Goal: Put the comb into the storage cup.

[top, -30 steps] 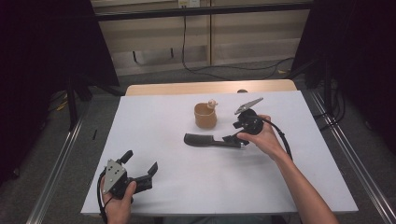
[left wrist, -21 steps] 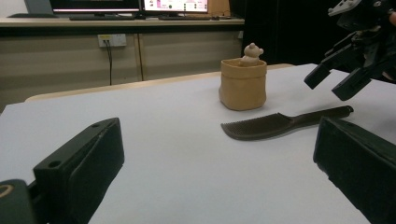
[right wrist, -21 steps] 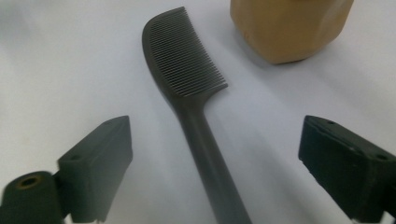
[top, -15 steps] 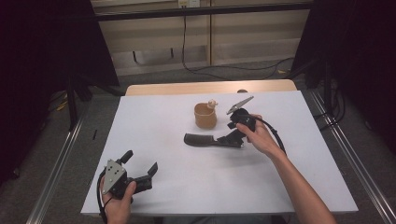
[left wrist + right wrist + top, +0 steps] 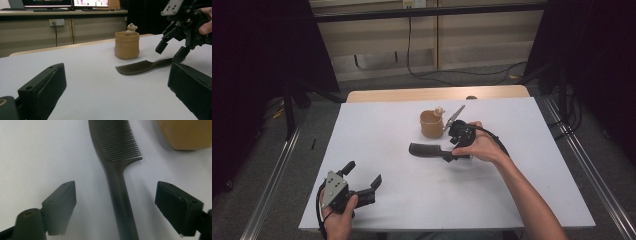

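Mid-table, right gripper [image 5: 451, 151] now lowered, jaws wide astride handle of flat-lying comb [image 5: 427, 150], long axis across table, teeth end pointing left, before cup [image 5: 431, 124]; left gripper [image 5: 362, 178] unmoved, open, empty.

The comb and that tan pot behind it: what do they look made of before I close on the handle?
The comb looks like moulded hard plastic, dark and matt: evenly cut teeth and a smooth handle with a dull sheen. The tan pot is less certain. Its rolled rim and soft creases suggest kraft paper or fabric, though it could be matt ceramic shaped that way. The small bear figure in it looks pale and matt; its material is unclear.
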Motion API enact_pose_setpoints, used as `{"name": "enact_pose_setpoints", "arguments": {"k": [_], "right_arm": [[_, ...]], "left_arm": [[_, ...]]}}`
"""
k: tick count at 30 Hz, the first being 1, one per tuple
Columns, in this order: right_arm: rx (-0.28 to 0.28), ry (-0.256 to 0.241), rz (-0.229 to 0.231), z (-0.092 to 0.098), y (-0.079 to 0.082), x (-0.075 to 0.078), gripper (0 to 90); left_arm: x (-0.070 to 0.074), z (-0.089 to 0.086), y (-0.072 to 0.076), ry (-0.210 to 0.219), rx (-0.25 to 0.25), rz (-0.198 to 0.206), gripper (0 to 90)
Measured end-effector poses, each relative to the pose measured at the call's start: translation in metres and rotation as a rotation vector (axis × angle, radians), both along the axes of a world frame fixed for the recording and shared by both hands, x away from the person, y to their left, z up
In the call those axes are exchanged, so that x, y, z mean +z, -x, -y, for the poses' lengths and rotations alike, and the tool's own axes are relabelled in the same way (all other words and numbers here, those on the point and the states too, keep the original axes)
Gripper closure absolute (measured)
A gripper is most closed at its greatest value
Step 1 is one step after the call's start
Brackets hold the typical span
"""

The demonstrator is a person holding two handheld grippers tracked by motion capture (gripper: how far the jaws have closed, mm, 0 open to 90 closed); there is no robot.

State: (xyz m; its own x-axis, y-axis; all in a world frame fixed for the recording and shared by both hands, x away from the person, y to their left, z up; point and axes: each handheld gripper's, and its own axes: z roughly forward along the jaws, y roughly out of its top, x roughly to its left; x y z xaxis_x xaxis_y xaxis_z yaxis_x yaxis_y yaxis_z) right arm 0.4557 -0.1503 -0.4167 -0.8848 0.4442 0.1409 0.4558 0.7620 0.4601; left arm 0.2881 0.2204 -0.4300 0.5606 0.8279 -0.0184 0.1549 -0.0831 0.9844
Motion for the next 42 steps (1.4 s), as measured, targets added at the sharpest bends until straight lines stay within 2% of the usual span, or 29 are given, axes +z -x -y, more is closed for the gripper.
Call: {"name": "enact_pose_setpoints", "arguments": {"k": [3, 11, 23, 32, 42], "right_arm": [[0.017, 0.053, -0.009, -0.006, -0.004, 0.0, 25.7], [0.041, 0.11, -0.012, -0.009, -0.009, -0.007, 43.2], [0.088, 0.139, -0.005, -0.014, -0.008, -0.009, 62.8], [0.101, 0.167, 0.023, -0.016, -0.006, -0.01, 68.1], [0.117, 0.171, 0.038, -0.017, -0.004, -0.01, 72.4]], "left_arm": [[0.0, 0.0, 0.0, -0.001, -0.001, 0.0, 1.9], [0.0, 0.0, 0.0, 0.002, -0.001, 0.0, 1.9], [0.0, 0.0, 0.0, -0.001, -0.004, -0.002, 1.9], [0.0, 0.0, 0.0, -0.004, -0.004, -0.001, 1.9], [0.0, 0.001, -0.001, -0.004, -0.002, -0.004, 1.9]]}}
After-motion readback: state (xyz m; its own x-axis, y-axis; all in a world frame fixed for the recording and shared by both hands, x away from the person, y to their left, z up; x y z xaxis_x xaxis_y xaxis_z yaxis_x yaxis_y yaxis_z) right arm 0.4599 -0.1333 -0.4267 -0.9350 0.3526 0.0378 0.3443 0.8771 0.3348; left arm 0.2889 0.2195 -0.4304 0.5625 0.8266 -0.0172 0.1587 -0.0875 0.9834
